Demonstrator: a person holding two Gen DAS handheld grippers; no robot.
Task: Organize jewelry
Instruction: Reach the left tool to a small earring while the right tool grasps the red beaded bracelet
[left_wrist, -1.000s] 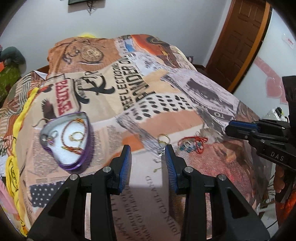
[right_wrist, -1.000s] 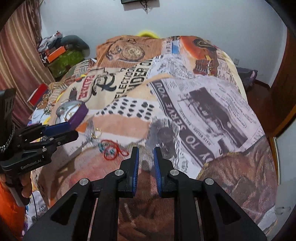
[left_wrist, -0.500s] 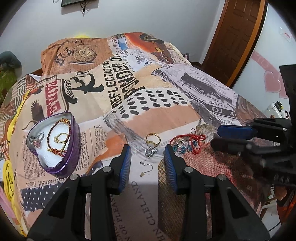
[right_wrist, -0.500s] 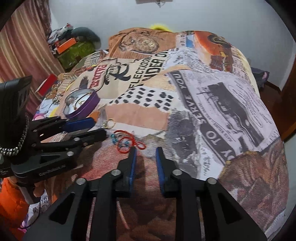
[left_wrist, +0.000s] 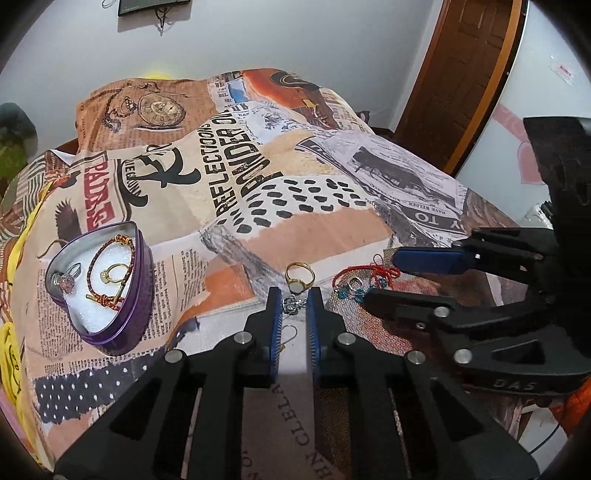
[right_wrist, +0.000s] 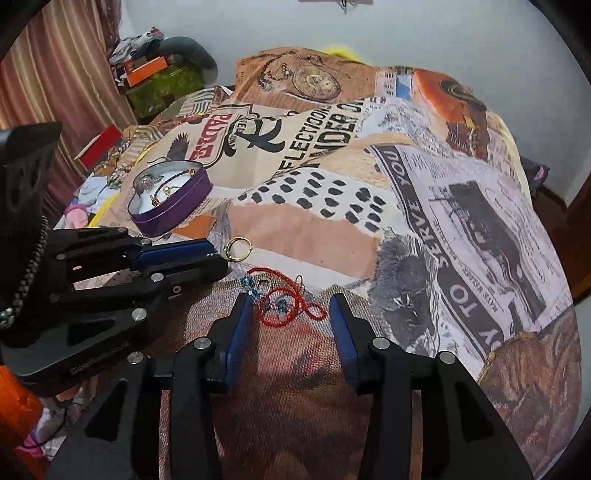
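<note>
A purple heart-shaped tin (left_wrist: 142, 280) (right_wrist: 184, 199) holds a braided bracelet (left_wrist: 110, 266), a silver ring (left_wrist: 68, 278) and a gold ring (left_wrist: 110, 275). On the bedspread lie a gold ring (left_wrist: 300, 275) (right_wrist: 238, 249), a silver heart earring (left_wrist: 291, 304) and a red beaded bracelet with blue beads (left_wrist: 365, 280) (right_wrist: 284, 304). My left gripper (left_wrist: 294, 299) has its jaws narrowly apart around the silver earring. My right gripper (right_wrist: 291, 299) is open, its fingers on either side of the red bracelet. Each gripper shows in the other's view: the left (right_wrist: 218, 260), the right (left_wrist: 380, 273).
A patchwork newspaper-print bedspread (left_wrist: 258, 177) covers the bed. A brown door (left_wrist: 461, 74) stands at the right. A striped curtain (right_wrist: 55, 74) and cluttered boxes (right_wrist: 147, 70) are at the far left. A small hook earring (left_wrist: 290, 332) lies between the left fingers.
The left gripper moved forward to the silver earring and its jaws narrowed. The right gripper moved forward to the red bracelet and opened wide.
</note>
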